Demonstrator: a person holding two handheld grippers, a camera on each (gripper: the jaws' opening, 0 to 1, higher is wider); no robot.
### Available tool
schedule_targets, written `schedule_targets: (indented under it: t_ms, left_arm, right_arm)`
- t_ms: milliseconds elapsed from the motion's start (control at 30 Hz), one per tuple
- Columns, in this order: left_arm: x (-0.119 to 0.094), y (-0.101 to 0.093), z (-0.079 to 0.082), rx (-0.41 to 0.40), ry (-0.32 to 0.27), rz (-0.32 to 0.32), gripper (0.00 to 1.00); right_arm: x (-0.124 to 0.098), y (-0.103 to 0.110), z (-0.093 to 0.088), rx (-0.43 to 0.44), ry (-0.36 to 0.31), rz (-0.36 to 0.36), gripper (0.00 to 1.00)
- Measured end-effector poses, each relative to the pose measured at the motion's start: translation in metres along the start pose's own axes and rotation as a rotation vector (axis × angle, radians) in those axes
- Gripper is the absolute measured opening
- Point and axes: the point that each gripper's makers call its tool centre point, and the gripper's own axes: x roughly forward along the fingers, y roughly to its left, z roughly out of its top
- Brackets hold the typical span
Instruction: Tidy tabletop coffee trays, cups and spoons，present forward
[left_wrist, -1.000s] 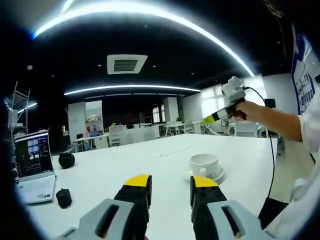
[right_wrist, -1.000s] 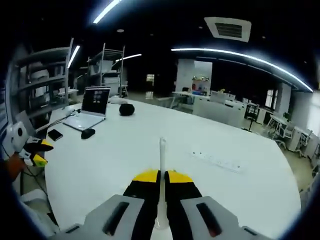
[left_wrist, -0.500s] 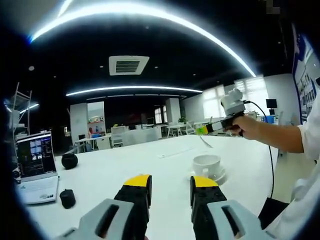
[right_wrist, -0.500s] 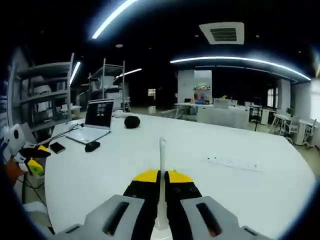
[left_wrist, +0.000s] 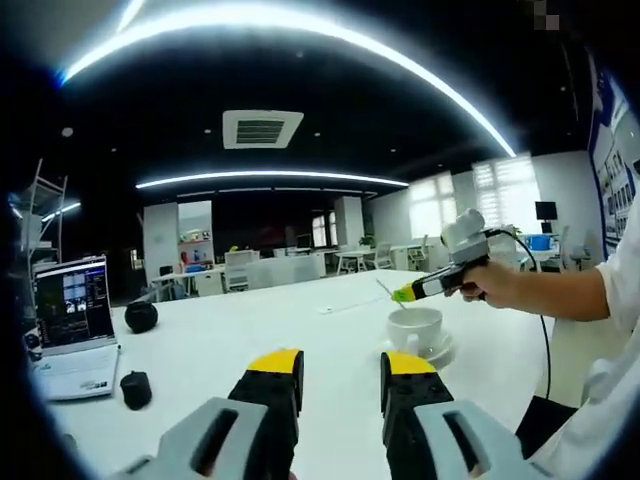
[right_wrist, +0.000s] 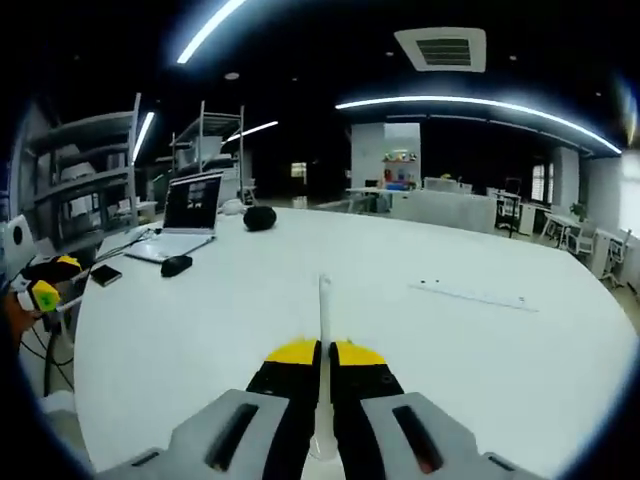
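Spoon: the right tongs (right_wrist: 322, 352) are clenched on a white spoon (right_wrist: 324, 300), its handle standing straight out between the jaws. In the left gripper view the right tongs (left_wrist: 404, 294) hold the spoon's tip just above the cup (left_wrist: 414, 328).
Cup: white, upright on its saucer (left_wrist: 436, 352) on the table (left_wrist: 220, 350), ahead and to the right of the left tongs.
Left tongs: the left tongs (left_wrist: 342, 364) are released, jaws parted, nothing between them, hovering over the table short of the cup.
Progress: judged part done — cup sits on saucer, spoon not yet laid down; presenting forward is left.
Surroundings: laptop (left_wrist: 72, 325), black mouse (left_wrist: 135, 389) and a round black object (left_wrist: 141, 316) lie well apart on the left.
Obstructions: none near the cup — the path looks free.
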Motion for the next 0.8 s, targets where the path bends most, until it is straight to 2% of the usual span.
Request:
schedule_targets:
  t_ms: [133,600,800]
  left_arm:
    - [0.000,0.003,0.001,-0.009,-0.006,0.008,0.32]
    - [0.002,0.005,0.002,-0.014,-0.011,0.012,0.32]
    - [0.003,0.007,0.001,-0.020,-0.010,0.015,0.32]
  right_arm:
    - [0.002,0.001,-0.008,0.006,0.009,-0.001,0.05]
    - [0.010,0.004,-0.036,-0.028,0.102,-0.007,0.05]
    - [0.011,0.002,-0.035,-0.029,0.104,0.000,0.05]
